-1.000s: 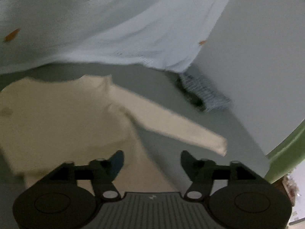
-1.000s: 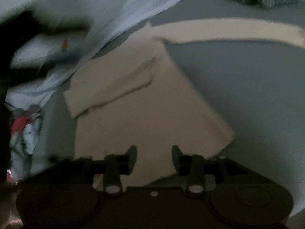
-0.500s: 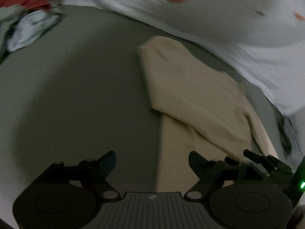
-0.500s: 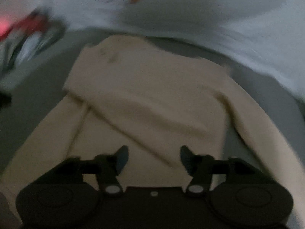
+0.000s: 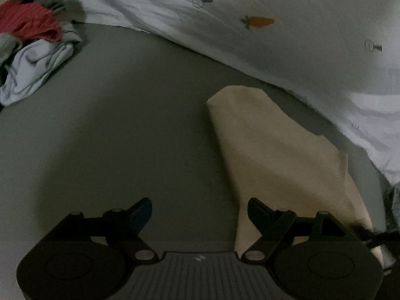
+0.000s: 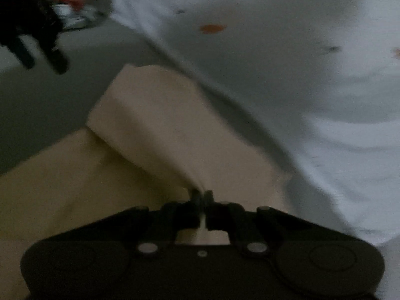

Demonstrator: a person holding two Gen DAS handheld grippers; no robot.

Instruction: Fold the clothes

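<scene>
A cream long-sleeved sweater (image 5: 275, 155) lies on the grey bed surface (image 5: 112, 137), one sleeve folded across its body (image 6: 155, 115). My right gripper (image 6: 203, 196) is shut on a pinch of the cream fabric near the sweater's middle edge, and the cloth rises into its jaws. My left gripper (image 5: 200, 212) stands open just left of the sweater's lower edge, its right finger over the cloth and nothing between the fingers. In the right wrist view the left gripper's dark fingers (image 6: 42, 50) show at the upper left.
A white duvet with small carrot prints (image 5: 275, 37) runs along the far side and right. A heap of red, grey and pale blue clothes (image 5: 32, 45) sits at the far left. Grey fabric (image 5: 395, 205) peeks in at the right edge.
My right gripper went from open above the sweater to shut on its fabric. My left gripper swung left, off the sweater's body to its left edge, and stayed open.
</scene>
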